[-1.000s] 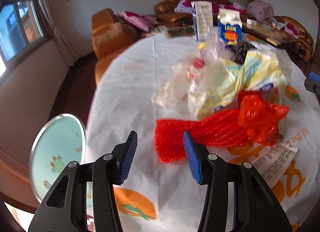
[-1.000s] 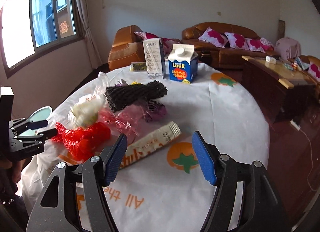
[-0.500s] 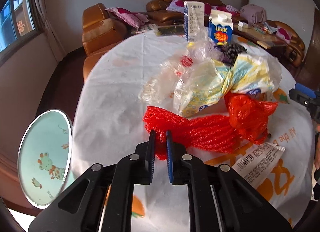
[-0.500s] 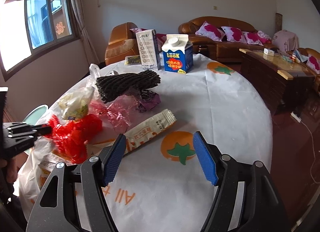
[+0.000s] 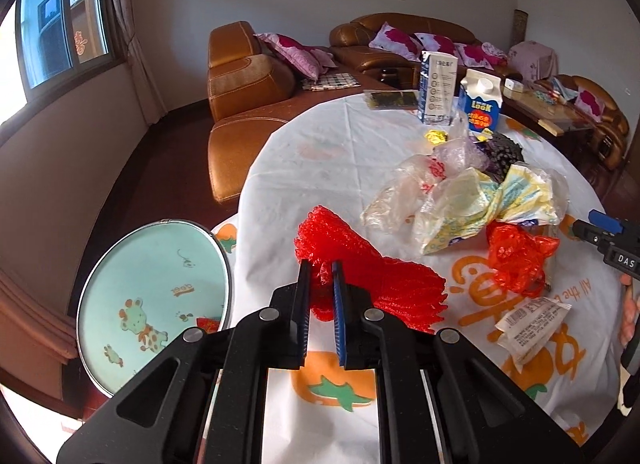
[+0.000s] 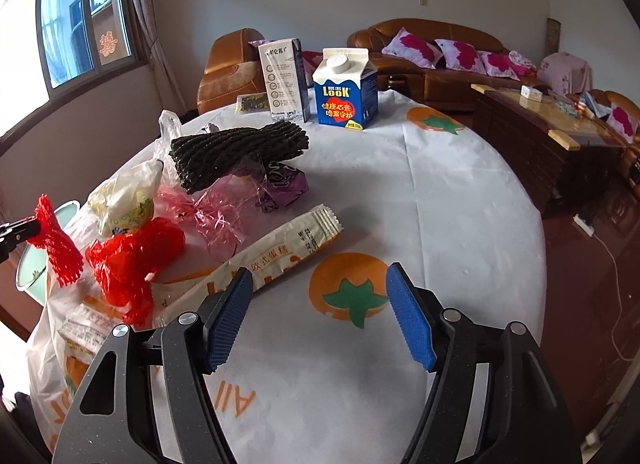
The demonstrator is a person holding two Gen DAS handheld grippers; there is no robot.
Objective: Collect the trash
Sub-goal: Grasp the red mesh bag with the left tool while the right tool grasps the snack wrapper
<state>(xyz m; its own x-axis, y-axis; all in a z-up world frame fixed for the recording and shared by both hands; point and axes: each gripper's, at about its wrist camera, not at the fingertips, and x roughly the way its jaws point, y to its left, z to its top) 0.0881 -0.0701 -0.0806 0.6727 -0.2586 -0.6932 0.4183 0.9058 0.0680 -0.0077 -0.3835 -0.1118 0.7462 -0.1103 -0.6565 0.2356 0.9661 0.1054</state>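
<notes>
Left wrist view: left gripper point(image 5: 320, 270) fingers clamped on red foam net point(image 5: 372, 284), lifted off table point(image 5: 340, 159) | right gripper point(image 6: 320, 300) fingers wide, holding nothing, above table.

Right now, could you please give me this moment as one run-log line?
left gripper: shut on red foam net, lifted off table | right gripper: open, empty | bin: beside table

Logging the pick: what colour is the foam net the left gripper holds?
Red. The foam net shows best in the left wrist view, pinched by the left gripper.
</notes>
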